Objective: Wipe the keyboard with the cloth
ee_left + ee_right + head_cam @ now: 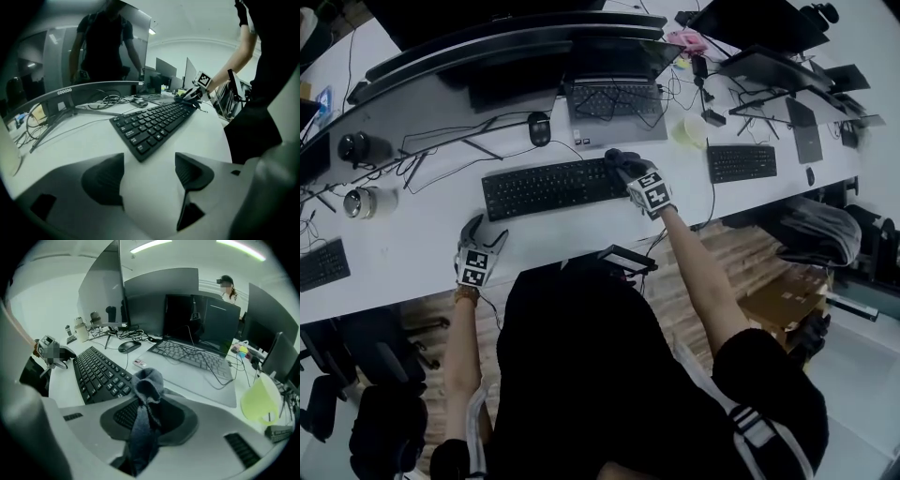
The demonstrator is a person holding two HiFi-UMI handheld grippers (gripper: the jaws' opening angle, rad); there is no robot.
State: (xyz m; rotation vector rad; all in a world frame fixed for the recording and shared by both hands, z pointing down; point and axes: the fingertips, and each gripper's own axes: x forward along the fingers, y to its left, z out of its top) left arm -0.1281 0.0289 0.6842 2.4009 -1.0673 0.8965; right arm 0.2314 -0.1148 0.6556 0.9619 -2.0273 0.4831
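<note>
The bottom bezel of the curved dark monitor reads "coocaa"; I can make out no other lettering. My left gripper has its jaws spread wide, with only the bare white desk between them. The near end of the flat black keyboard lies just beyond its tips. My right gripper is clamped on the bunched grey cloth, which sticks out past the jaws. The cloth is at the keyboard's right end, with the keys just to its left. I cannot tell whether it touches them.
</note>
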